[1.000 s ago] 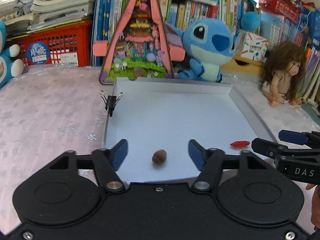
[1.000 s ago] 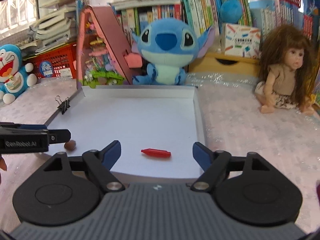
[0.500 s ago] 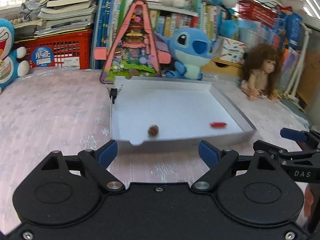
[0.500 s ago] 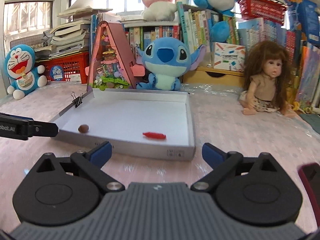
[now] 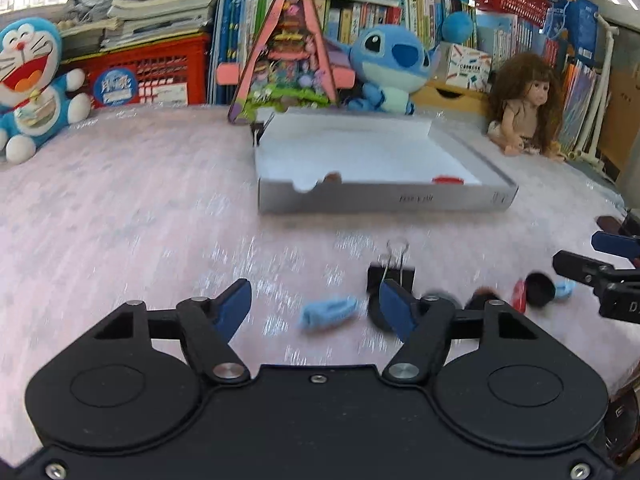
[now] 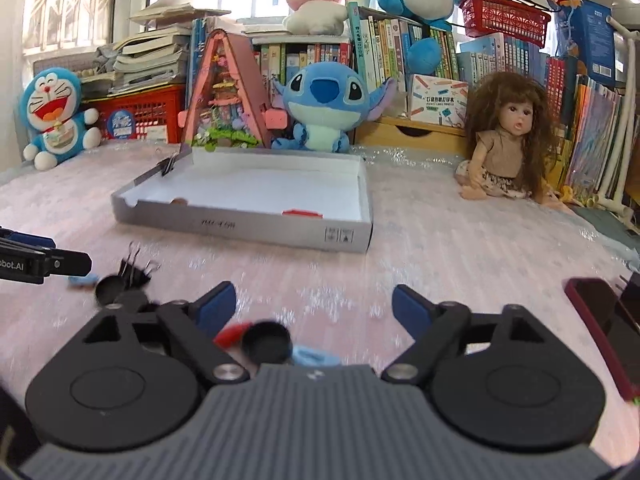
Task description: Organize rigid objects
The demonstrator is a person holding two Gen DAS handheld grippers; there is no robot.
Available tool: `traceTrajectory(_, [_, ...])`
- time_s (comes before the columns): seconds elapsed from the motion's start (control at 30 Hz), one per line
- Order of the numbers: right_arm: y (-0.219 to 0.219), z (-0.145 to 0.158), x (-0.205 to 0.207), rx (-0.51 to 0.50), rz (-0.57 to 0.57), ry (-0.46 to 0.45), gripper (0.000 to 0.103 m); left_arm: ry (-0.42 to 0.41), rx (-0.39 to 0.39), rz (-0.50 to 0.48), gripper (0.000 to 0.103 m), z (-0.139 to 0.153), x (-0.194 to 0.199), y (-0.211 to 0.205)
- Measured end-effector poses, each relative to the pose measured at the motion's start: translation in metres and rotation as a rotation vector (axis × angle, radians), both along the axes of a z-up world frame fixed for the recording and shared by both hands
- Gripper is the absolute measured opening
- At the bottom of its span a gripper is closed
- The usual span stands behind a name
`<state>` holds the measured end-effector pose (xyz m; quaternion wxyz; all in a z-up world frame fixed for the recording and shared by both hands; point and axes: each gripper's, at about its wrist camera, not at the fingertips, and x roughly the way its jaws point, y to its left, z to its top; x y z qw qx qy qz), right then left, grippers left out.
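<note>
The left claw [image 5: 316, 308] has its jaws apart and they are closing, with nothing pinched; a blue piece [image 5: 328, 313] lies on the cloth [image 5: 140, 208] between them, and the pads do not touch it. Just past the right finger sits a black clip [image 5: 391, 274] with its wire handles sticking up, and a black cap [image 5: 376, 312] partly hidden behind that finger. Farther right are a red piece [image 5: 519, 296], another black cap [image 5: 540, 289] and a second blue piece [image 5: 565, 289], all near the tip of the other claw. The right claw [image 6: 314, 306] is also spread and closing, and it holds nothing. Low between its jaws, close to the claw body, lie a red piece [image 6: 232, 334], a black cap [image 6: 266, 342] and a blue piece [image 6: 316, 357]. To the left, near the left claw's tip, are a black cap [image 6: 109, 289] and a clip [image 6: 134, 270]. Farther back on the cloth is the white box [image 6: 248, 228]. Inside it, near the front wall, are a brown nut [image 6: 179, 201] on the left and a red stick [image 6: 302, 213] on the right, well apart. A small clip [image 6: 168, 166] is on the box's left wall. Behind the box stand a blue plush [image 6: 320, 108], a pink toy house [image 6: 224, 96] and a doll [image 6: 506, 136]. A dark red phone [image 6: 600, 320] lies at the right edge.
</note>
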<state>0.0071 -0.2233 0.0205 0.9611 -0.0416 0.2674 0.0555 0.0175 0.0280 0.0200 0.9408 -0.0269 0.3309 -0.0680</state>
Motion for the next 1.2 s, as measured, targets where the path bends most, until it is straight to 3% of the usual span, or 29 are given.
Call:
traceTrajectory(0.13, [0.002, -0.007, -0.012, -0.026, 0.007, 0.019, 0.069, 0.016, 0.000, 0.009, 0.055, -0.008, -0.009, 0.001])
traceTrajectory(0.2, [0.003, -0.011, -0.015, -0.027, 0.013, 0.034, 0.057, 0.021, 0.004, 0.014, 0.045, -0.011, -0.009, -0.001])
traceTrajectory(0.37, [0.009, -0.017, -0.015, -0.032, 0.030, 0.060, 0.047, 0.021, 0.012, 0.017, 0.044, -0.013, -0.002, -0.008])
traceTrajectory(0.63, [0.028, -0.025, -0.007, -0.073, 0.075, 0.074, 0.047, 0.004, 0.050, 0.037, 0.043, -0.018, 0.016, -0.021])
traceTrajectory(0.7, [0.031, -0.027, -0.005, -0.070, 0.077, 0.073, 0.047, 0.002, 0.053, 0.033, 0.032, -0.019, 0.018, -0.022])
traceTrajectory(0.87, [0.030, -0.027, -0.003, 0.024, 0.114, 0.097, 0.038, -0.007, 0.069, 0.021, 0.025, -0.018, 0.019, -0.023])
traceTrajectory(0.9, [0.030, -0.027, -0.003, 0.022, 0.113, 0.101, 0.037, -0.011, 0.071, 0.014, 0.016, -0.018, 0.018, -0.023])
traceTrajectory(1.07, [0.032, -0.028, -0.001, 0.017, 0.102, 0.095, 0.037, -0.014, 0.064, 0.000, 0.015, -0.018, 0.016, -0.021])
traceTrajectory(1.1, [0.031, -0.028, -0.001, 0.012, 0.092, 0.089, 0.043, -0.016, 0.064, -0.002, 0.015, -0.017, 0.016, -0.021])
traceTrajectory(1.2, [0.032, -0.028, 0.000, -0.001, 0.081, 0.072, 0.045, -0.016, 0.060, -0.006, 0.016, -0.017, 0.015, -0.020])
